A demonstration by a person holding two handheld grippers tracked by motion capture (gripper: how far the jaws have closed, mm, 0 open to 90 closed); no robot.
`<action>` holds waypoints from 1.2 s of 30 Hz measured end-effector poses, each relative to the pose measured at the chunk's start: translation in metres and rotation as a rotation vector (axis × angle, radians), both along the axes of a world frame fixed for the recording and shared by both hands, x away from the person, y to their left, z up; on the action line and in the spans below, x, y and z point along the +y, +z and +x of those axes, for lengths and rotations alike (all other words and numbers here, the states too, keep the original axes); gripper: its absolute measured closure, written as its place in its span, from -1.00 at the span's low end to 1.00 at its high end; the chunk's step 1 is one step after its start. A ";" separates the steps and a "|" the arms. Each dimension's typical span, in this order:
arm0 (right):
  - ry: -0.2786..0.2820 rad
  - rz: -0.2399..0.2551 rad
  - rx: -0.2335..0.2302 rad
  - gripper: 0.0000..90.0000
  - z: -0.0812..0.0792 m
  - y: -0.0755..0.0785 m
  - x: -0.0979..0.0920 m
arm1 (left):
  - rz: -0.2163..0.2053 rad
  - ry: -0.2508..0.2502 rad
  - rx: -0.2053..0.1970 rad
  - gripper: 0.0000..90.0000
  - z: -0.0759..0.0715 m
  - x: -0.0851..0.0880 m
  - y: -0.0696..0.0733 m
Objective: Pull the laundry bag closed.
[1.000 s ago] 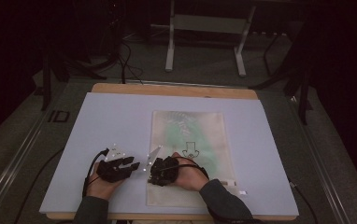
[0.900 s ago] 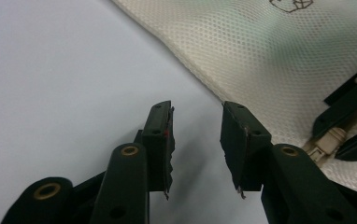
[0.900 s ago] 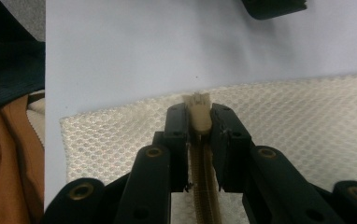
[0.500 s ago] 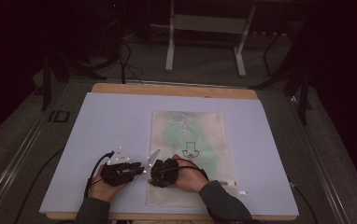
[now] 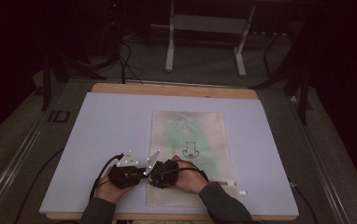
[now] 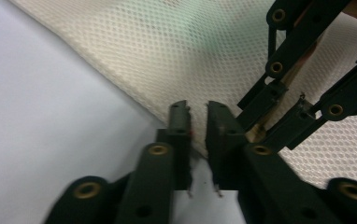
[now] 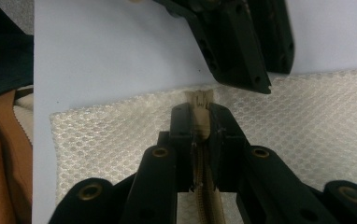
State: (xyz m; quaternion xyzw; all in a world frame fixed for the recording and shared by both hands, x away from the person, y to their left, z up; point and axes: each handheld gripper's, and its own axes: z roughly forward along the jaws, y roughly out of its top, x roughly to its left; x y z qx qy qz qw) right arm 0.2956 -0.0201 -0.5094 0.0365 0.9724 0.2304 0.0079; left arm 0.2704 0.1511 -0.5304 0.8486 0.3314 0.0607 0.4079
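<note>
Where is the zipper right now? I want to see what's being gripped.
In the right gripper view the zipper runs between the right tool, on the mesh bag near its edge; the left tool sits just beyond.

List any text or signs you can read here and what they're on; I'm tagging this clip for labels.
No readable words or numbers.
mesh bag: a small black outline emblem printed mid-panel, a drawing, not letters.
Small white tag by the bag's near right corner: too small to read.

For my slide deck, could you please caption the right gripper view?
Right gripper clamps the beige zipper at the edge of a cream mesh bag on the pale table.
</note>
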 end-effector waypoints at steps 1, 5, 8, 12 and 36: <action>-0.002 -0.001 -0.001 0.81 -0.001 0.000 0.000 | 0.004 0.001 -0.004 0.98 0.000 -0.001 0.000; -0.004 0.003 -0.001 0.81 -0.001 0.000 -0.001 | -0.005 0.007 -0.004 0.99 0.001 -0.003 0.001; -0.006 0.005 0.000 0.81 -0.001 -0.001 -0.001 | -0.005 -0.002 -0.002 0.99 0.001 -0.005 0.001; -0.007 0.009 -0.003 0.81 -0.001 -0.001 -0.001 | 0.011 -0.014 0.005 0.99 0.001 -0.007 0.000; 0.000 0.026 0.017 0.83 0.003 -0.001 -0.010 | 0.046 -0.004 0.045 1.00 0.004 -0.010 -0.005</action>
